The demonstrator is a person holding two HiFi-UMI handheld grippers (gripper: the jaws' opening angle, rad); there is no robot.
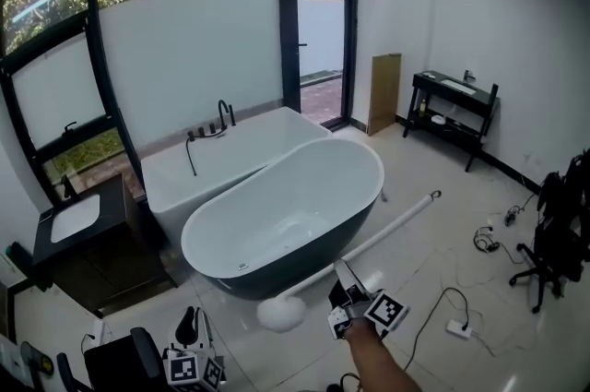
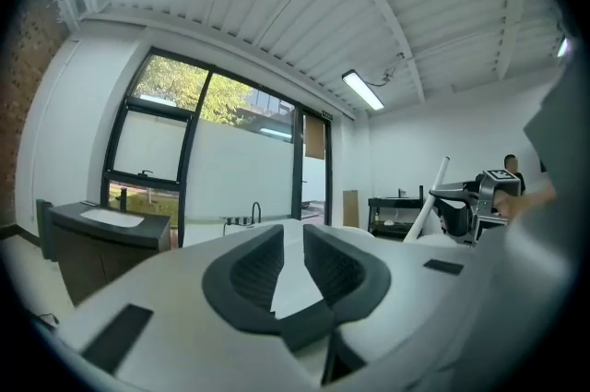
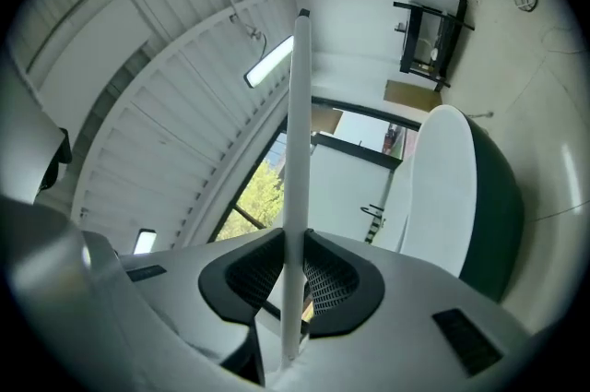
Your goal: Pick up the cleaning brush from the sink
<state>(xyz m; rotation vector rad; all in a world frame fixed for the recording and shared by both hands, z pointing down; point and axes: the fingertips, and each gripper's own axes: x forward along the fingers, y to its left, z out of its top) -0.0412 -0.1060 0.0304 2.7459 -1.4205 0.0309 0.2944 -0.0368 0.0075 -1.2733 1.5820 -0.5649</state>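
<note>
White long-handled cleaning brush gripped by its shaft in right claw, fluffy head hanging low beside dark-sided bathtub; left claw parted narrowly, nothing between.

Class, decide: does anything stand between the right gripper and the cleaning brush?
Nothing visible does. The right gripper is shut directly on the brush handle, which runs beside the bathtub.
</note>
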